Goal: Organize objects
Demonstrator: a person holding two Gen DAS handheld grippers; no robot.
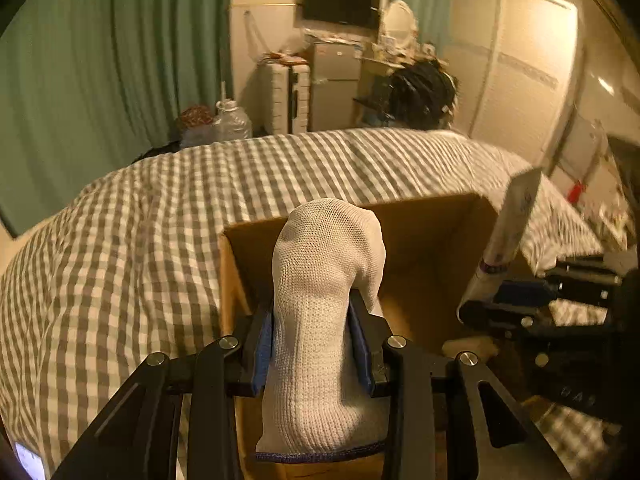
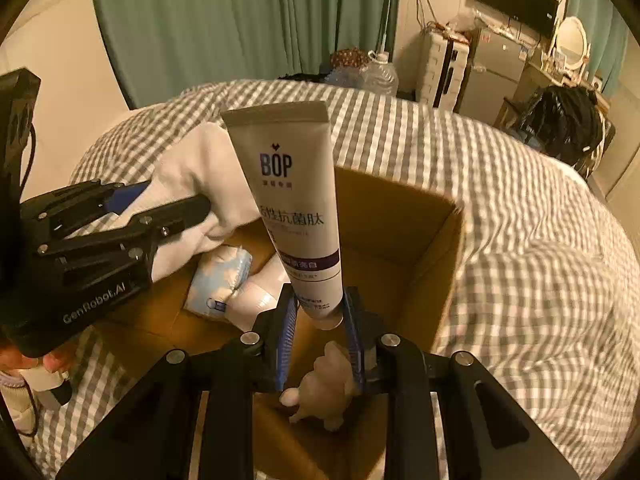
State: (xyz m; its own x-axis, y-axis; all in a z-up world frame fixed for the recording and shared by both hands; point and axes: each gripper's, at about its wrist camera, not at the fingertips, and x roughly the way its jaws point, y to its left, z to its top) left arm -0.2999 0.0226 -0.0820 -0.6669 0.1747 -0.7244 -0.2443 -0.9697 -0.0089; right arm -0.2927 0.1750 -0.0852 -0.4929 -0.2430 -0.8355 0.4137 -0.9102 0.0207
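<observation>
While the left tool [image 1: 316,344] clenches a white knitted sock [image 1: 324,300], the right tool [image 2: 320,332] grips a white BOP tube [image 2: 292,208] above the open brown cardboard box [image 2: 432,248].

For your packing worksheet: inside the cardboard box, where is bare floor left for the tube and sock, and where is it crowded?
Bare cardboard box floor lies along the far and right walls, beyond the tube. The left side is crowded by the blue-and-white packet and white bottles; the near edge holds a small figurine. The sock hangs over the box.
</observation>
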